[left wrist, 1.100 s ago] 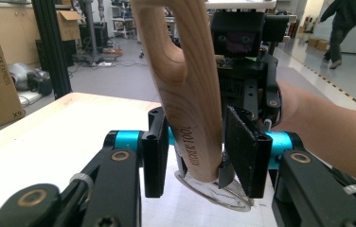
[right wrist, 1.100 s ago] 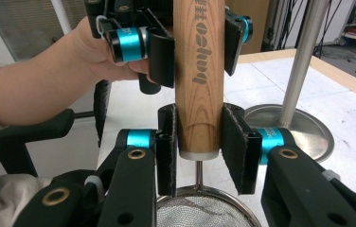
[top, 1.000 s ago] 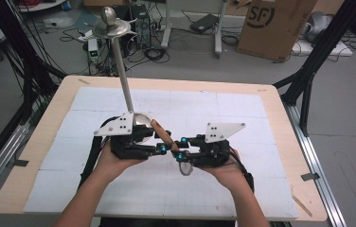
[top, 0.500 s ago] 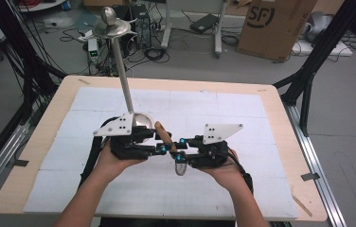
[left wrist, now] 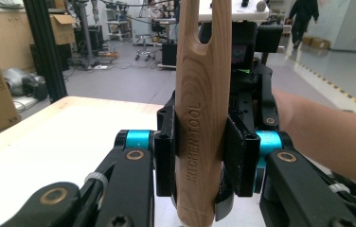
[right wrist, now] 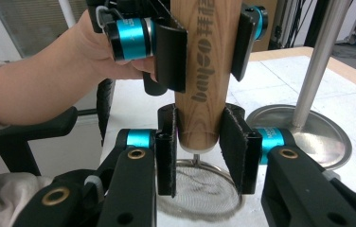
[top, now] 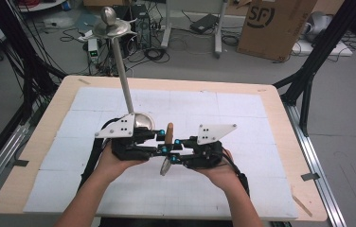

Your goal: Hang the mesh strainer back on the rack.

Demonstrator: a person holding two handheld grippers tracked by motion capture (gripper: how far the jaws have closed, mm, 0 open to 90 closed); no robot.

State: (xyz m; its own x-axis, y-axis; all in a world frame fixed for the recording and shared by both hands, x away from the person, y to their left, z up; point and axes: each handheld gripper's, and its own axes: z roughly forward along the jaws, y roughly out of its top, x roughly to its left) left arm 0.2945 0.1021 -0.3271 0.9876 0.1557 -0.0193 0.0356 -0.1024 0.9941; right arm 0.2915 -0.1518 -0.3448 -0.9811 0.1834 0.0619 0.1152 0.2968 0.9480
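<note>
In the high view, the left hand-held gripper (top: 161,137) and the right hand-held gripper (top: 172,150) meet above the middle of the surface (top: 280,101). Between them stands a wooden-handled strainer (top: 168,146), its handle pointing up and away and its small mesh bowl hanging low toward the person. The bowl looks empty, though it is small here. Just beside the left hand-held gripper, a metal stand (top: 119,71) rises from a round base on the surface, with a hooked top.

In the left gripper view, the left hand-held gripper (left wrist: 200,153) is clamped narrowly on the wooden handle (left wrist: 200,118), both pads pressed against its sides. The handle stands upright and reads "KITCHEN TOOL"; its upper end has a slot.

In the right gripper view, the right hand-held gripper (right wrist: 200,146) grips the handle's lower end (right wrist: 202,94), pads touching both sides just above the wire. The other gripper holds the same handle higher up. Below the jaws, the strainer's mesh bowl (right wrist: 200,189) holds nothing. The stand's round base (right wrist: 304,135) rests on the surface to the right.
</note>
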